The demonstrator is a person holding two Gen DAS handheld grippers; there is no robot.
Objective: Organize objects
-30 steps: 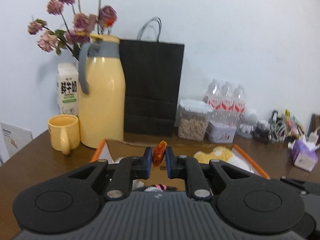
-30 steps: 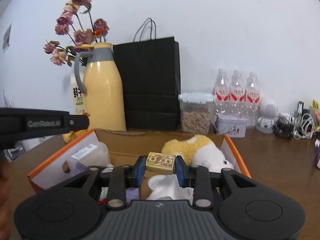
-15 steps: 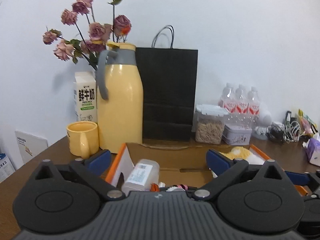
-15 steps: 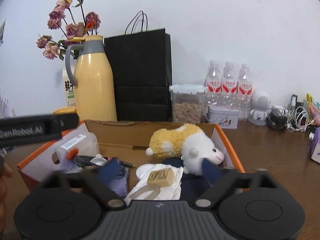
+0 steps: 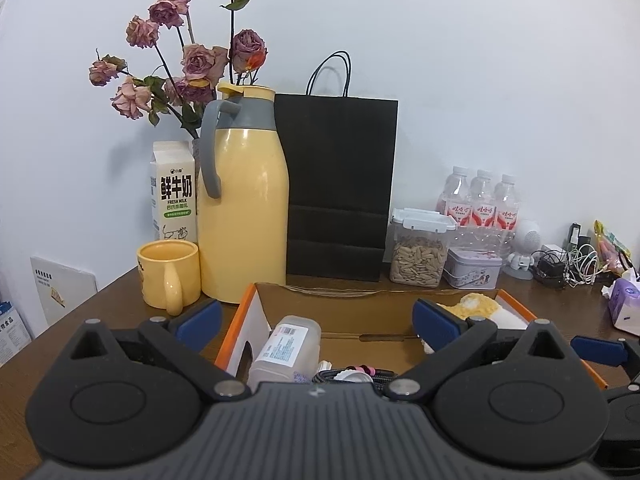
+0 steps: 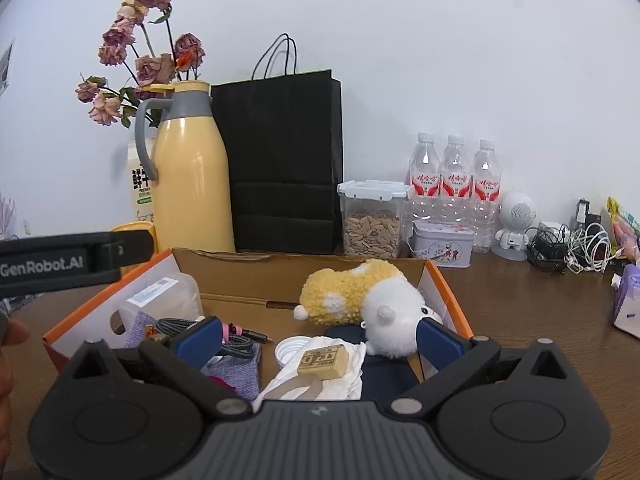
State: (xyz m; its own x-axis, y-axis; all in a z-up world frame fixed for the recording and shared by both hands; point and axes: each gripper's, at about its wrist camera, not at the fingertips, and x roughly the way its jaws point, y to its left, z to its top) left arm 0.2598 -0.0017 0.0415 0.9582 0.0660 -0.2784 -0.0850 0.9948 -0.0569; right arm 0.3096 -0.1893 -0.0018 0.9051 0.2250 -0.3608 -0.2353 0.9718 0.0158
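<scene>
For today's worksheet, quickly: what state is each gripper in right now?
Left gripper: jaws just opened wide, holding nothing.
Right gripper: jaws just opened wide, holding nothing; the small tan block lies in the box.

Milk carton (image 6: 141, 184) half hidden behind yellow flask (image 6: 190, 176); left-edge fingers (image 6: 10, 334) cut off, blurry.

Wall (image 5: 480, 60): plain white, unmarked, evenly lit, soft shadows behind items standing against it. Worktop (image 6: 520, 300): dark brown wood grain, butted against the wall. A small framed picture (image 6: 6, 66) hangs at the far left of the right wrist view. No window or floor in view.
</scene>
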